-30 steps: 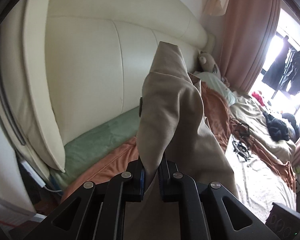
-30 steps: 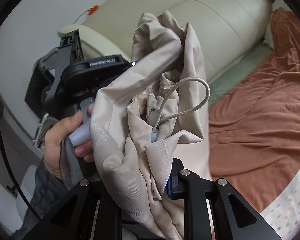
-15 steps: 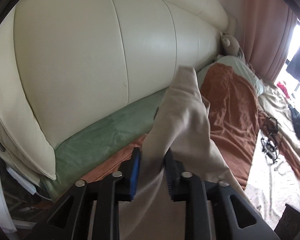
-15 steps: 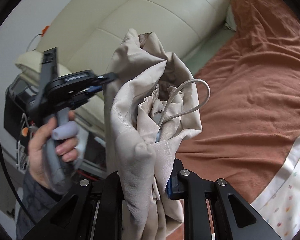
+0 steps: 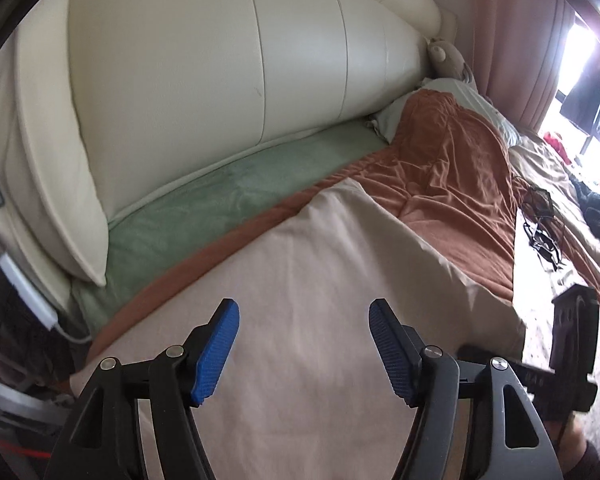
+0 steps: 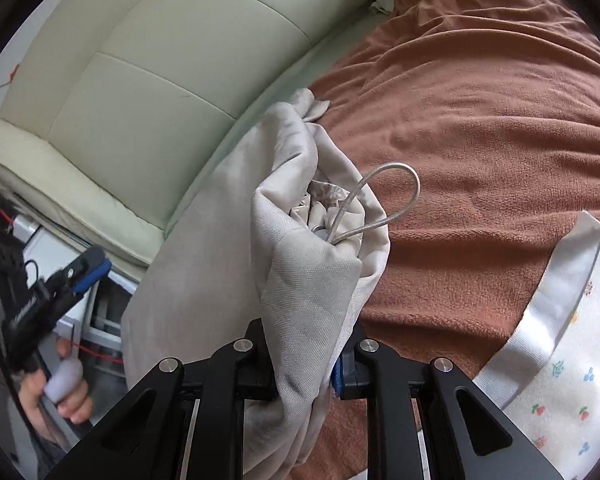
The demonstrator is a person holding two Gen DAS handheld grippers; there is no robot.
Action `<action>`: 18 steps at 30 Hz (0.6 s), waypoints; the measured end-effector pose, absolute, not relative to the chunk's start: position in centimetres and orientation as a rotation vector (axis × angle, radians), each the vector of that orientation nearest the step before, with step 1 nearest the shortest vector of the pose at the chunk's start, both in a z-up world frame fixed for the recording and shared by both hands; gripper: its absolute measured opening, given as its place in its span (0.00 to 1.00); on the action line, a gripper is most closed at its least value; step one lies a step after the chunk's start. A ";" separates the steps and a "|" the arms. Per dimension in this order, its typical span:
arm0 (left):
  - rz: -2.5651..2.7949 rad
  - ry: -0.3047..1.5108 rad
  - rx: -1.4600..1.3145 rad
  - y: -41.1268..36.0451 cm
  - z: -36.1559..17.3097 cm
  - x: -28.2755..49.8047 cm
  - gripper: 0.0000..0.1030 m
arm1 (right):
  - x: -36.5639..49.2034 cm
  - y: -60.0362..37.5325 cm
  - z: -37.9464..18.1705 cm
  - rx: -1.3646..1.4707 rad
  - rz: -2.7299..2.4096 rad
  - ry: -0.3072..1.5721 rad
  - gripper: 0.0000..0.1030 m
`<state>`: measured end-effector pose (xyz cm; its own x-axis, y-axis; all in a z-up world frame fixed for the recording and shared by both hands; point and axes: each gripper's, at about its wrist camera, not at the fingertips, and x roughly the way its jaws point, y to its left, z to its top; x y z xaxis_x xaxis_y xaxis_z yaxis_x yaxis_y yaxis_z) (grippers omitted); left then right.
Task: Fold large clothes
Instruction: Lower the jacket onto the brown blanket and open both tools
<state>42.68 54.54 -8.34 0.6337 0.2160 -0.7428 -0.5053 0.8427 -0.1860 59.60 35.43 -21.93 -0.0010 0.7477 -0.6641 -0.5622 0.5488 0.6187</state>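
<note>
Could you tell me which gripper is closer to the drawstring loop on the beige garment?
Right. The right gripper is clamped on the beige garment just below the drawstring loop; the left gripper, jaws opening and empty, is off beside the bed's edge.

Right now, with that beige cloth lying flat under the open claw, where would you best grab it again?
At the far corner of the beige cloth, coming from above along the bed. It is a free tip on the rust blanket, while the middle lies flat, offering no edge. The left claw, jaws opening, holds nothing; the right claw grips the bunched end.
</note>
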 end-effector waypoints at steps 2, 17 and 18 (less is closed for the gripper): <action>0.425 0.797 -0.387 53.9 -8.8 41.6 0.67 | 60.0 35.0 -22.8 0.183 0.999 1.221 0.33; 0.481 0.788 -0.532 51.2 -11.6 30.5 0.67 | 59.3 28.9 -20.7 0.150 0.878 1.174 0.44; 0.487 0.787 -0.530 51.0 -11.5 30.0 0.67 | 58.9 28.5 -20.3 0.139 0.876 1.167 0.44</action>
